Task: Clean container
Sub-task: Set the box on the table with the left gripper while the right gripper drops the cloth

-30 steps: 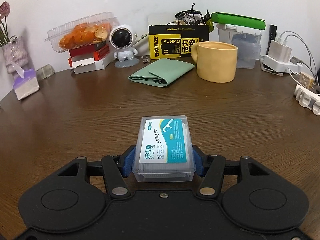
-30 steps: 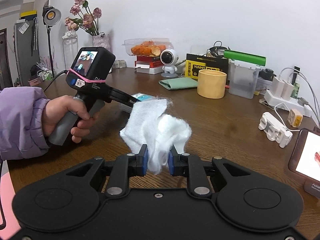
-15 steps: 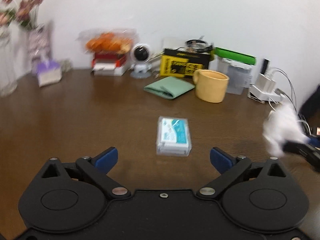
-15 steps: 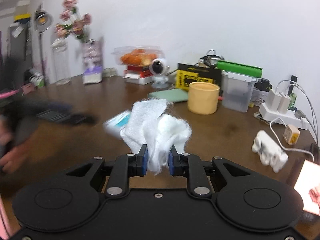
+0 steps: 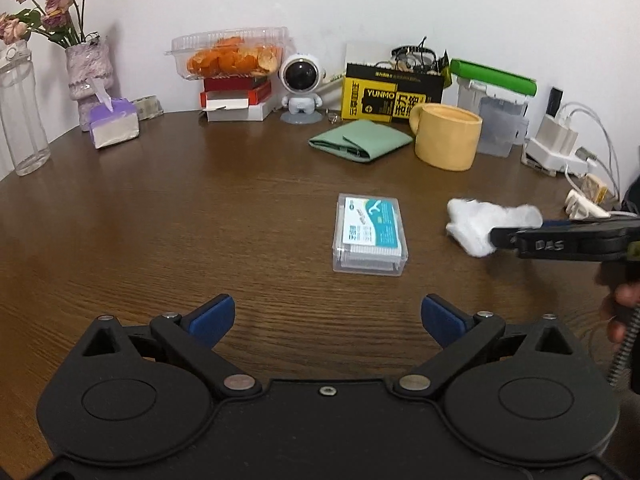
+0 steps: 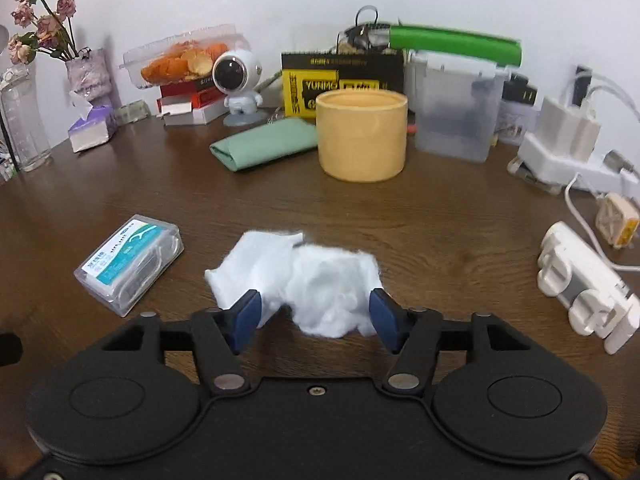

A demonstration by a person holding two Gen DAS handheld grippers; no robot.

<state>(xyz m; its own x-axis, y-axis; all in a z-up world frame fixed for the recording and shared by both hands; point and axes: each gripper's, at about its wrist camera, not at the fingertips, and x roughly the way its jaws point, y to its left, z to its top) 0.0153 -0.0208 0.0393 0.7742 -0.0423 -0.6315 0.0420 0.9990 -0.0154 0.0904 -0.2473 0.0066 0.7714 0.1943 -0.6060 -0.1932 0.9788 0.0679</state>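
A clear plastic dental floss container (image 5: pixel 370 235) with a teal label lies flat on the brown table, ahead of my left gripper (image 5: pixel 328 318), which is open and empty. The container also shows at the left in the right wrist view (image 6: pixel 130 263). A white crumpled wipe (image 6: pixel 304 278) rests on the table between the spread fingers of my right gripper (image 6: pixel 316 314), which is open. In the left wrist view the wipe (image 5: pixel 486 222) lies right of the container, at the right gripper's tip.
A yellow mug (image 5: pixel 446 140), a folded green cloth (image 5: pixel 360 144), a yellow-black box (image 5: pixel 394 96), a clear tub with green lid (image 5: pixel 494 116) and a robot figurine (image 5: pixel 301 86) line the back. Chargers and cables (image 6: pixel 576 152) lie at the right. A vase and tissue box (image 5: pixel 112 122) stand left.
My left gripper opened, let go of the container and pulled back. My right gripper came down to the table right of the container and opened around the wipe.
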